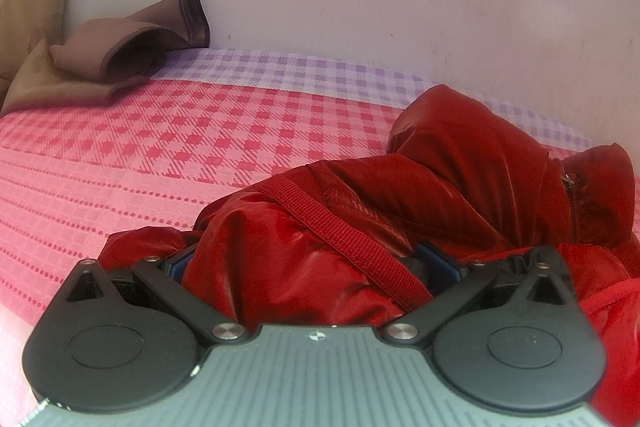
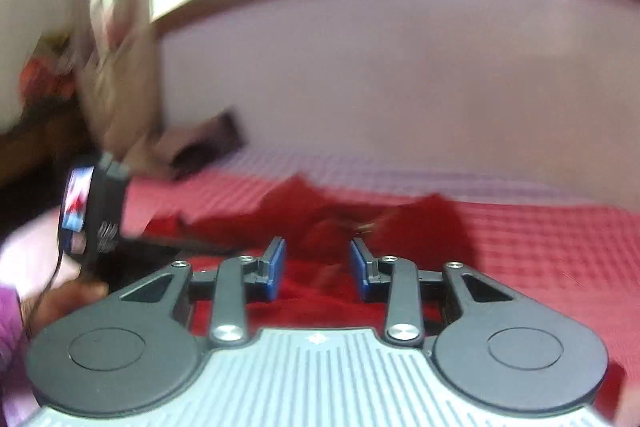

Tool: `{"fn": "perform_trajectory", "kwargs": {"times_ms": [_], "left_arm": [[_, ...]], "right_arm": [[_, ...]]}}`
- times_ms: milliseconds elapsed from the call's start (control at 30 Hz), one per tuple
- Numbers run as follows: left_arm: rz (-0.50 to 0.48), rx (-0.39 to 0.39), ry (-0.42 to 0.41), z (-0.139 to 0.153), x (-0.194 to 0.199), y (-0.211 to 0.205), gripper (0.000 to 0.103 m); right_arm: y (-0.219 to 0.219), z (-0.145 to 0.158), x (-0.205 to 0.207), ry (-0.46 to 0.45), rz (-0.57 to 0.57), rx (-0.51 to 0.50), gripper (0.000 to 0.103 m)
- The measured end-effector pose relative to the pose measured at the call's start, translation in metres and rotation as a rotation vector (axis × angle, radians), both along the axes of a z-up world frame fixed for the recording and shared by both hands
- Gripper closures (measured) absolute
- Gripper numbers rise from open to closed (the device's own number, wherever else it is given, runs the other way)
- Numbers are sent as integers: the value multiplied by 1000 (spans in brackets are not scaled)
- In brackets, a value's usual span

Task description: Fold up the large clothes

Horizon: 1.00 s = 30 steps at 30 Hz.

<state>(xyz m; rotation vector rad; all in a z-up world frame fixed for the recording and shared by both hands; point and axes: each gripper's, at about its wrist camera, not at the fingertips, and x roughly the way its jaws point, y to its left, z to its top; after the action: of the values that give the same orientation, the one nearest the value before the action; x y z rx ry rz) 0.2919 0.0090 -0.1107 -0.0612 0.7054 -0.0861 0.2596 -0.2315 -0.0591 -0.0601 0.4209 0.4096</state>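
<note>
Clearly the shiny red nylon jacket [image 1: 420, 195] lies bunched at lower right on the pink checked bedsheet [image 1: 160, 147]. The left gripper [image 1: 308, 263] has its jaws wide apart with a thick fold between; I cannot tell if it pinches. The right gripper [image 2: 318, 265] stands apart, empty, over the red cloth. Slippery fabric may slide out when lifted.

Shiny red jacket [image 1: 400, 207], crumpled in a heap, zipper showing, on checked bedspread [image 1: 160, 147]
</note>
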Motion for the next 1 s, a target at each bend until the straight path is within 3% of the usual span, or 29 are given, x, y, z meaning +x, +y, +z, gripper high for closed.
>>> {"fn": "perform_trajectory", "kwargs": {"times_ms": [133, 233, 333, 600, 733, 867, 933, 1000], "left_arm": [[1, -5, 0, 1, 0, 0, 0], [2, -16, -3, 2, -1, 2, 0], [8, -24, -7, 3, -2, 2, 0], [20, 2, -9, 2, -2, -3, 0], [14, 17, -7, 1, -2, -3, 0], [13, 19, -5, 1, -1, -3, 0], [12, 17, -5, 1, -1, -3, 0], [10, 16, -5, 1, -1, -3, 0]], "right_arm": [[28, -20, 24, 24, 6, -99, 70], [26, -37, 37, 89, -15, -73, 71], [30, -48, 37, 81, -25, -91, 71], [14, -63, 51, 87, -23, 9, 71], [12, -60, 50, 93, -21, 25, 69], [-23, -35, 34, 143, -35, 214, 64], [-41, -19, 17, 85, -77, 203, 62], [-61, -13, 4, 25, -133, 127, 62]]}}
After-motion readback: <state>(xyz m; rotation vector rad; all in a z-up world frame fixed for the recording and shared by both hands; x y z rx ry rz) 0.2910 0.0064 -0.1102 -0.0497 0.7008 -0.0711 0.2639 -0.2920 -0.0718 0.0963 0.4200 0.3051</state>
